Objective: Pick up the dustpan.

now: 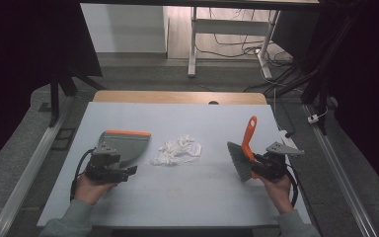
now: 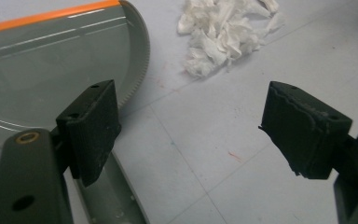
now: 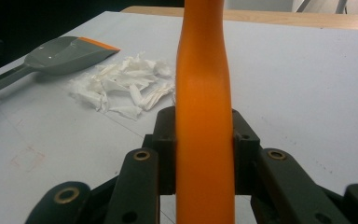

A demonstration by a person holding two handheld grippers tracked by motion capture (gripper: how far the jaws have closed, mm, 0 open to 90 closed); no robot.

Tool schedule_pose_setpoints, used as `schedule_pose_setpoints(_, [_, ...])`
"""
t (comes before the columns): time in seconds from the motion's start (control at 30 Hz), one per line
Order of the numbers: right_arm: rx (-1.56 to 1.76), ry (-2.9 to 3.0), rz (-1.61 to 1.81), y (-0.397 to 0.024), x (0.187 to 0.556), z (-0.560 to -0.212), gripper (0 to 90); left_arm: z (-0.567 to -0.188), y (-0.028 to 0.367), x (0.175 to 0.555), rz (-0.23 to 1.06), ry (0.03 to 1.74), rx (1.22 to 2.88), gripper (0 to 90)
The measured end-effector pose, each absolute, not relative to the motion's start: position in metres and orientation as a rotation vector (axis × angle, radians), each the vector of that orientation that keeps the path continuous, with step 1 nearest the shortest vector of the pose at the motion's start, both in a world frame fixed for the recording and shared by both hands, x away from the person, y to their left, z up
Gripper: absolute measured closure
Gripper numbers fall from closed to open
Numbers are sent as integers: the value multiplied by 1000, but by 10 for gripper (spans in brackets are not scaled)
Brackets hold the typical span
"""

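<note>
Gripping brush (image 1: 244, 150) handle, right gripper (image 1: 262, 168) clamps tight; left gripper (image 1: 123, 172) gapes by dustpan (image 1: 123, 144), lower left. Best: grab pan handle squarely b4 sweeping paper scraps (image 1: 177, 150).

Two hand-held grippers, left gripper (image 1: 128, 171) and right gripper (image 1: 250, 163), are built of black, angular links joined by brass-coloured rivets. Their fingers (image 2: 95, 128) end in thick, matt black pads with frayed edges and small screw holes. Each carries a grey three-cornered plate on top and trails a black cable. The person wears grey-green sleeves (image 1: 71, 222) — cuffs at the wrists.
</note>
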State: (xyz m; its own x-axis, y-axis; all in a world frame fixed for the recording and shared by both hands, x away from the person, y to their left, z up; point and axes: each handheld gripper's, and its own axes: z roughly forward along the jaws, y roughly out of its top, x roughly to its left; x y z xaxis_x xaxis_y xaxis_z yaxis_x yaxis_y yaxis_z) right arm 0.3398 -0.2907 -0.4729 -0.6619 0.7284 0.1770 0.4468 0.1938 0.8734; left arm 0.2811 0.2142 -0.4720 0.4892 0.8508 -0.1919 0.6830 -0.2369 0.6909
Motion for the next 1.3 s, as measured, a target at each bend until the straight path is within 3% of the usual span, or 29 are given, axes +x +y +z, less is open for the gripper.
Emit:
schedule_pose_setpoints(0.4, [1116,2192,1439,-290,340,-473,704,-470,232,298,276,1426,1989,202])
schedule_pose_setpoints(1.03, [1112,2213,1415,-288,338,-475,704,-494,233,303,342,1612,2137,151])
schedule_pose_setpoints(1.3, [1114,2215,1420,-287,338,-476,704,-507,236,308,311,1676,2126,147])
